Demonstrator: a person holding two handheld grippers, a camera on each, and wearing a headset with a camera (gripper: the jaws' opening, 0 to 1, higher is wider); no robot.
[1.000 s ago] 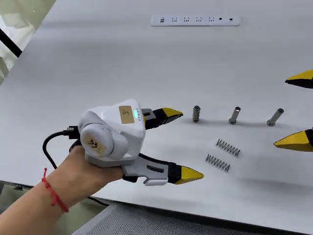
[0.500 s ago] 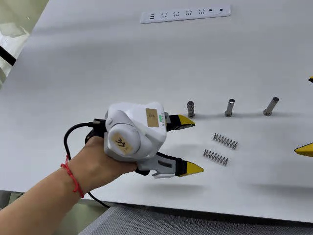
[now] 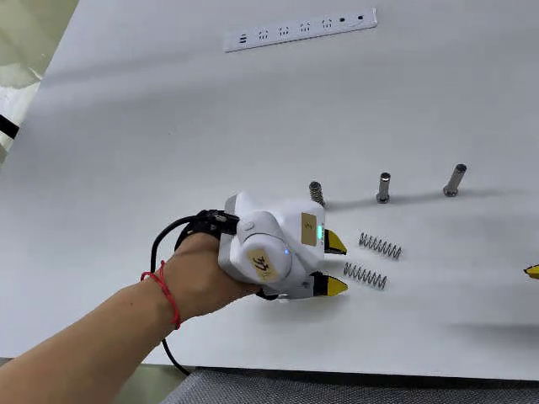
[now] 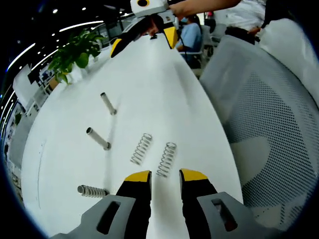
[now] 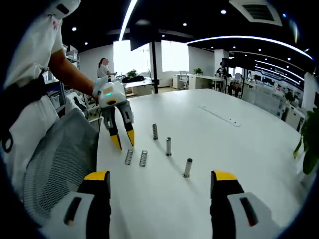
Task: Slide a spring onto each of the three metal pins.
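Note:
Three metal pins stand in a row on the white table: the left pin [image 3: 317,193] wears a spring, while the middle pin [image 3: 383,187] and the right pin [image 3: 455,179] are bare. Two loose springs lie in front of them, a far spring [image 3: 380,246] and a near spring [image 3: 365,275]. My left gripper [image 3: 338,265] is low over the table, open by a narrow gap, and the near spring [image 4: 167,158] lies just ahead of its empty tips. My right gripper [image 5: 160,177] is wide open and empty, well back from the pins; one yellow tip [image 3: 532,271] reaches the head view's right edge.
A white power strip [image 3: 299,28] lies at the far side of the table. The table's front edge runs just below my left hand, and a mesh chair [image 4: 269,124] stands beyond it. A black cable [image 3: 168,244] trails from the left gripper.
My left gripper has moved right and down towards the near spring, and its jaws have narrowed. The right gripper has drawn back to the head view's right edge.

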